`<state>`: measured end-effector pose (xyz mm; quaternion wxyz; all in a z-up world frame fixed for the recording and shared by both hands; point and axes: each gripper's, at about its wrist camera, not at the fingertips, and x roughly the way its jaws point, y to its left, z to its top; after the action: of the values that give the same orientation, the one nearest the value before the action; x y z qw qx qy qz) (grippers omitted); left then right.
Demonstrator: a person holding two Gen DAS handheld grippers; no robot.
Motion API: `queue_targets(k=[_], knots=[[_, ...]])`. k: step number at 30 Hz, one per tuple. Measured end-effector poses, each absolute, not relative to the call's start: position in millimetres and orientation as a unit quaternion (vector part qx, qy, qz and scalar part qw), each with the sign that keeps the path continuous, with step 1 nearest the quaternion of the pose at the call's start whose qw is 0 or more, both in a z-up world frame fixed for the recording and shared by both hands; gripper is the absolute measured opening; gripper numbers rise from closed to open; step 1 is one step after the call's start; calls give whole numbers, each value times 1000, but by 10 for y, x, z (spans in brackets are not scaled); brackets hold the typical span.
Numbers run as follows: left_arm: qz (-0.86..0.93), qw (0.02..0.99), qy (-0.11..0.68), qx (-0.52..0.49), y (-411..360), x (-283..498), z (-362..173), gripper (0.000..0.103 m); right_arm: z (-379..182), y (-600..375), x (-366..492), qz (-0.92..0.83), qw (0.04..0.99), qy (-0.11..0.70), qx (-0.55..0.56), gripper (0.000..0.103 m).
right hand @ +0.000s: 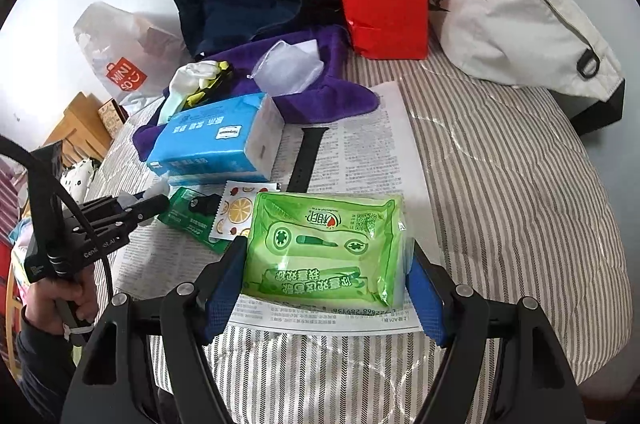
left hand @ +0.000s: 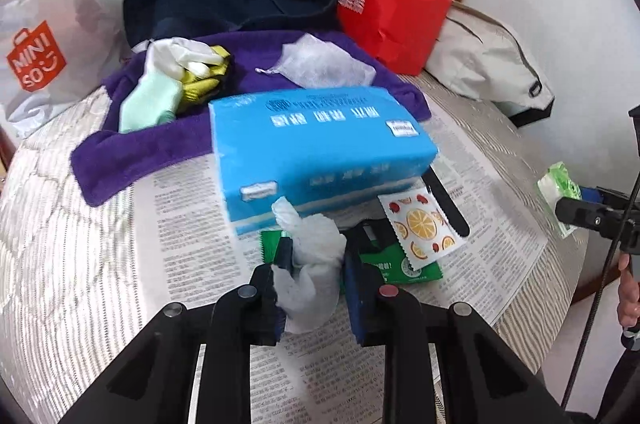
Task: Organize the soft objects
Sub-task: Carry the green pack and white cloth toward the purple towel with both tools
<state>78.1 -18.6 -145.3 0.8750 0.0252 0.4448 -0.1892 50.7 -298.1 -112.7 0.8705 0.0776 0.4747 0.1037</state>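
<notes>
Crumpled tissue (left hand: 310,260) is pinched in the left gripper (left hand: 312,278) just above the newspaper (left hand: 192,208), while the right gripper (right hand: 326,278) clamps 1 green wipes pack (right hand: 324,244) (likely both bound for sorting).

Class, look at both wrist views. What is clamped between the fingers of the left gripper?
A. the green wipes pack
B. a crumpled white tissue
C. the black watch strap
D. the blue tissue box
B: the left gripper is closed on a crumpled white tissue; the green wipes pack sits in the right gripper, and the watch strap and blue box lie on the newspaper.
</notes>
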Motion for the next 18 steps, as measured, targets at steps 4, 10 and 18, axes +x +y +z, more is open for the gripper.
queue_targets(k=[4,10,18], knots=[[-181,881,437,10,-108,765,-1345,23,-1061,-2961,545,111,872,471,76,74],[-173,888,426,-7,4,756,-1145,23,-918,-2907,657,119,876,461,71,74],[-163,893,419,-20,147,875,-1008,23,-820,-2778,918,132,878,456,65,74]])
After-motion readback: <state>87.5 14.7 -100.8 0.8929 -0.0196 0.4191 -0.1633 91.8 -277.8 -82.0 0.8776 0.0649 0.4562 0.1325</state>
